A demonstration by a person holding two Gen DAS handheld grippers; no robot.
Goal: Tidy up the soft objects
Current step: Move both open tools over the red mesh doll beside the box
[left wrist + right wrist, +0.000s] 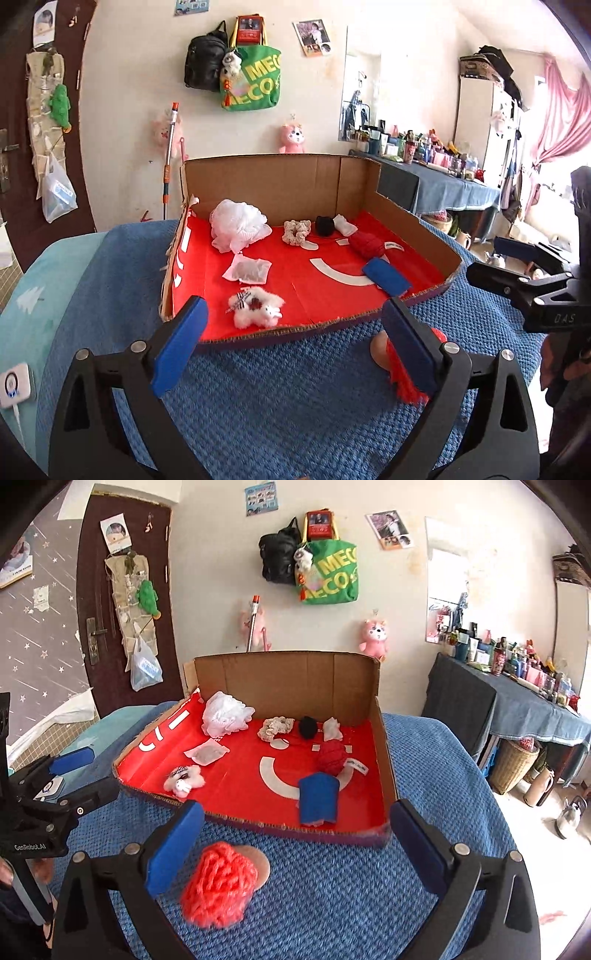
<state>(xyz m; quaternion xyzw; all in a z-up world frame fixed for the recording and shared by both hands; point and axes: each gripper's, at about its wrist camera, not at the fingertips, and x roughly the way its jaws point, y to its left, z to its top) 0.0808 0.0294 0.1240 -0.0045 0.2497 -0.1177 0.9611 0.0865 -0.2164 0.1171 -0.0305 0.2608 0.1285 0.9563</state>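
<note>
An open-fronted cardboard box [266, 184] [288, 679] with a red floor lies on the bed. In it are a white mesh puff [238, 223], a beige scrunchie [297, 230], a black ball [325, 225], a red yarn ball [367, 245], a blue cloth [318, 797], a sachet [247, 271] and a white fluffy plush [256, 308]. On the blanket in front of the box rests a red yarn toy [219, 884] with a tan round part. My right gripper [295, 808] is open above and around it without touching it. My left gripper [294, 304] is open and holds nothing.
A blue knitted blanket [295, 406] covers the bed. A white device with a cable [13, 384] lies at its left edge. To the right stand a cloth-covered table crowded with bottles [535, 686] and a wicker basket [513, 764]. A brown door [110, 590] is at back left.
</note>
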